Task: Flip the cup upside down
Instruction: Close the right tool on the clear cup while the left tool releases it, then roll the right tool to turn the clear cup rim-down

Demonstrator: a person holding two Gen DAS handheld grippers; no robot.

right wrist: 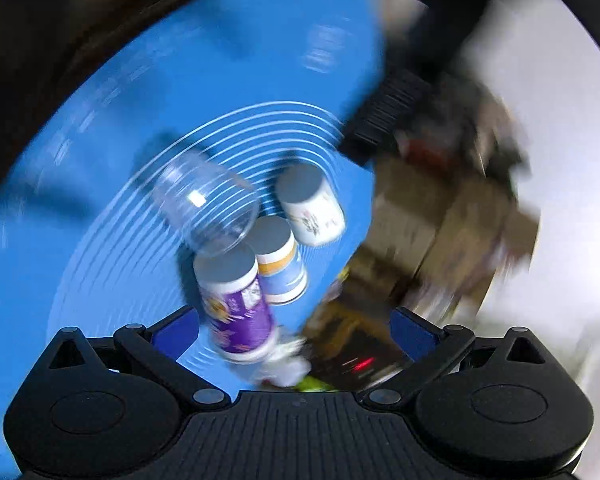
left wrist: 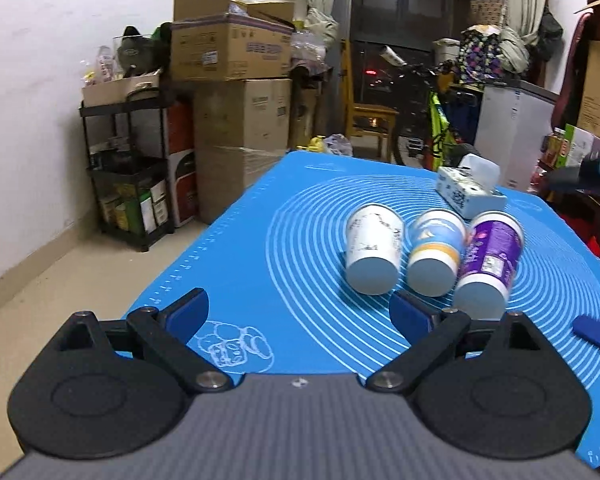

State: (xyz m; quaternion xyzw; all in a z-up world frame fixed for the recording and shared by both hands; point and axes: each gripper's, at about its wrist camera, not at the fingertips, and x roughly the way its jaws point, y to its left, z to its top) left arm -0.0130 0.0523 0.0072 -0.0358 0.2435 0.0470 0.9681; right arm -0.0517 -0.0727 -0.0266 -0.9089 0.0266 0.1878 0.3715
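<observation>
**Figure: Three cups inverted on the mat, a clear cup nearby, both grippers empty**

The three printed cups stood base-up in a close row on the blue mat (left wrist: 228, 264): a white cup (left wrist: 374, 250), a blue-and-orange cup (left wrist: 436, 254) and a purple cup (left wrist: 488, 266), each just beside its neighbour. In the right wrist view a clear plastic cup (right wrist: 208, 210) appeared next to the purple one, its wide rim toward the camera; heavy motion blur made it impossible to tell whether it lay on its side or was tilted in the air. It was judged to be the cup not yet turned over. A patterned tissue box (left wrist: 470, 194) sat behind the row, near the mat's far edge.

The left gripper (left wrist: 300, 316) hovered low over the near part of the mat, its fingers spread wide and holding nothing. The right gripper (right wrist: 296, 330) was likewise spread and empty, rolled well off level above the cups.

To do the step well, the clear cup's thin wall would likely need a light pinch near the rim, a full half-turn of the wrist, and a level rim-down placement apart from the row, so that no standing cup was knocked
</observation>
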